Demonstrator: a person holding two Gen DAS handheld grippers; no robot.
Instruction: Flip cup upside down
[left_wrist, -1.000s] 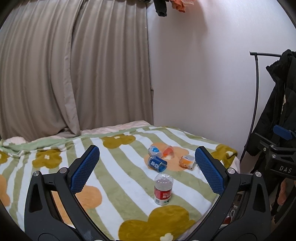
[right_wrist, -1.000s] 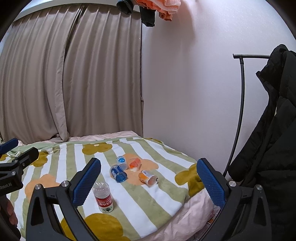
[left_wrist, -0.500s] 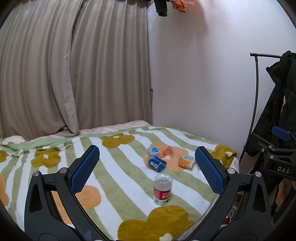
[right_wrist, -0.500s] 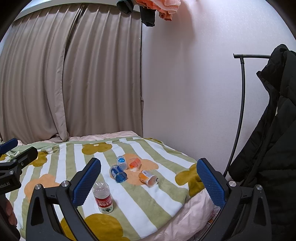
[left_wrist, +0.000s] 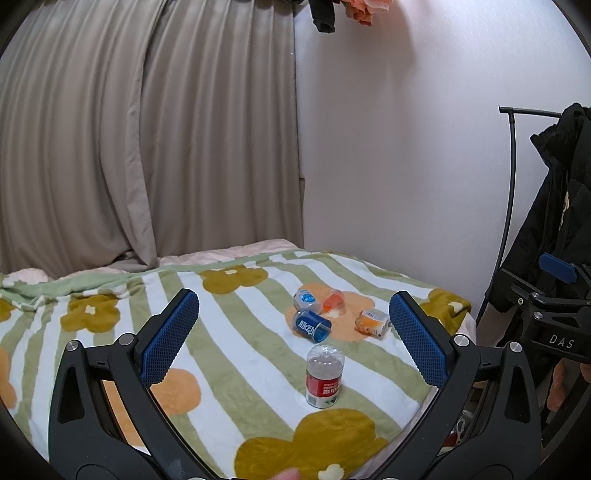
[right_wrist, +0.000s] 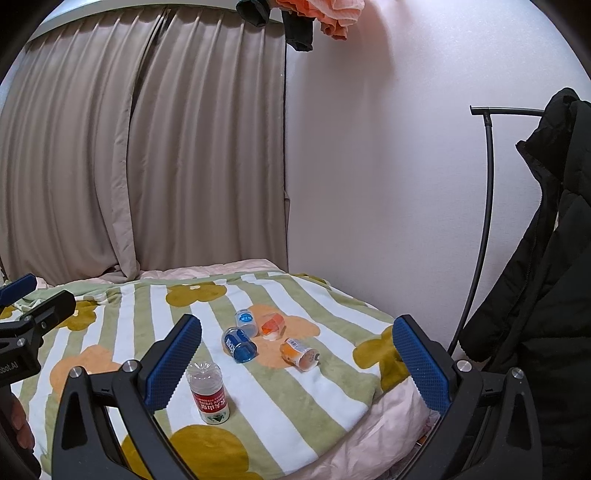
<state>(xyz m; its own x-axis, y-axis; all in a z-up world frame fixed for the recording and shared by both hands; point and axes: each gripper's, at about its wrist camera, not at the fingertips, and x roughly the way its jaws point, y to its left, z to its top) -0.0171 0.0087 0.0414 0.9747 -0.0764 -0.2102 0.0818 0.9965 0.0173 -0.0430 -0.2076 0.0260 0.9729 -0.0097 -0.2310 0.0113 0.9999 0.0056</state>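
Note:
A clear cup cut from a bottle, with a red label (left_wrist: 324, 376), stands on the striped flower blanket (left_wrist: 229, 354), rounded closed end up; it also shows in the right wrist view (right_wrist: 207, 392). Beyond it lie a blue cup (left_wrist: 312, 325), a light-blue-labelled cup (left_wrist: 304, 298), an orange-tinted clear cup (left_wrist: 333, 302) and an orange-labelled cup (left_wrist: 373, 322), all on their sides. My left gripper (left_wrist: 293, 339) is open and empty, held above the bed short of the cups. My right gripper (right_wrist: 297, 360) is open and empty, also short of them.
A black coat (right_wrist: 535, 295) hangs on a thin black rack (right_wrist: 487, 155) at the right, beside the bed's edge. Beige curtains (left_wrist: 147, 147) and a white wall (left_wrist: 406, 166) stand behind the bed. The other gripper shows at each view's side edge.
Almost nothing: the left wrist view has shifted very slightly, so the cups sit a touch lower and to the left. Both grippers stay open.

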